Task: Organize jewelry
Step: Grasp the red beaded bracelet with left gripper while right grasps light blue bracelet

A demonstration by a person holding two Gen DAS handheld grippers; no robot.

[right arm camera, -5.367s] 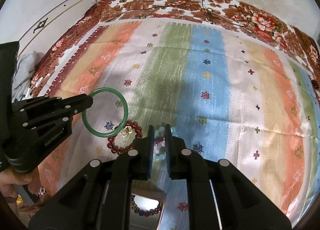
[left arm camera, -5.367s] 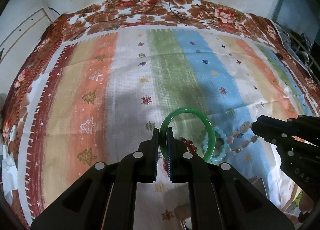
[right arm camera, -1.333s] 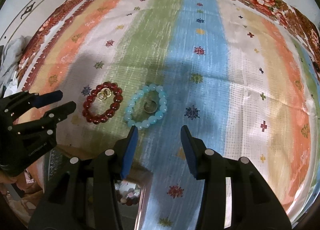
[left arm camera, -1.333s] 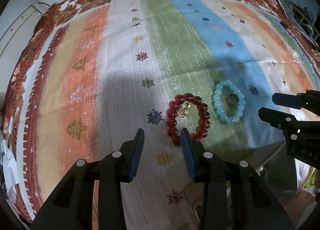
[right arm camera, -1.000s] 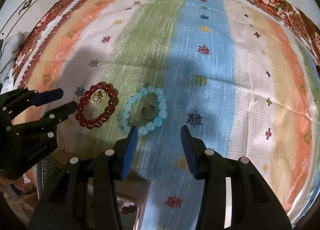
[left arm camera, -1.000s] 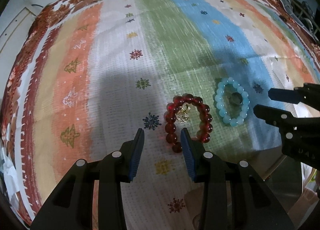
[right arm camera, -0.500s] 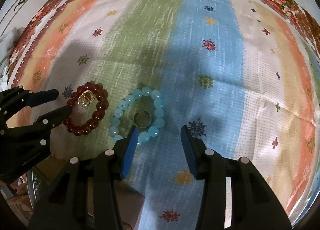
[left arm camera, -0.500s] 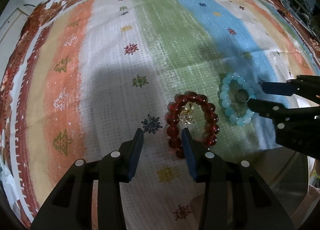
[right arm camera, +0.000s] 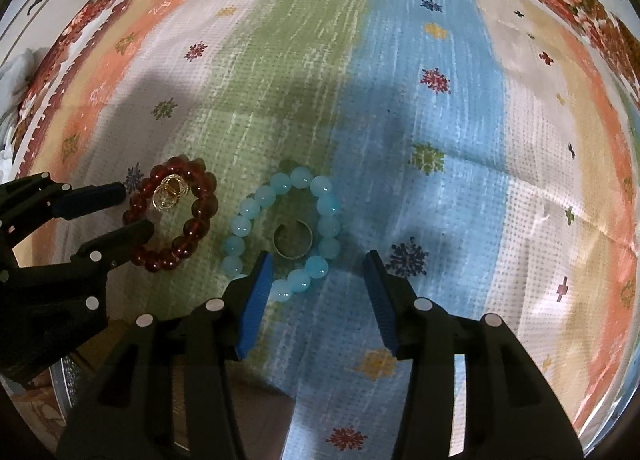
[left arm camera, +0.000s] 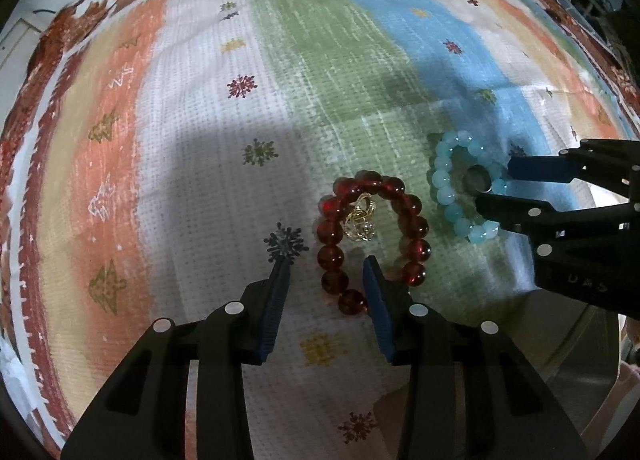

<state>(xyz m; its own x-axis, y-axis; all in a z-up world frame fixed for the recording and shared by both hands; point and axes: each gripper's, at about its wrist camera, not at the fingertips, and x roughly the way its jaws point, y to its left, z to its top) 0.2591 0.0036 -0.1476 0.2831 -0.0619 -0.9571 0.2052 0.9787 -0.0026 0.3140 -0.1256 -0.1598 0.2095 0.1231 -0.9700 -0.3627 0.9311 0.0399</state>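
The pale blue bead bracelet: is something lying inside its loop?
Yes. Inside the pale blue bead bracelet a silver ring lies on the striped cloth. The right gripper's finger covers part of the bracelet's near-left side.

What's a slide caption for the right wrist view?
Open right gripper straddles the light blue bead bracelet encircling a silver ring on striped cloth.

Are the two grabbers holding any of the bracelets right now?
No. The left gripper is open around one side of the red bracelet, and the right gripper is open around one side of the blue bracelet. Neither has closed.
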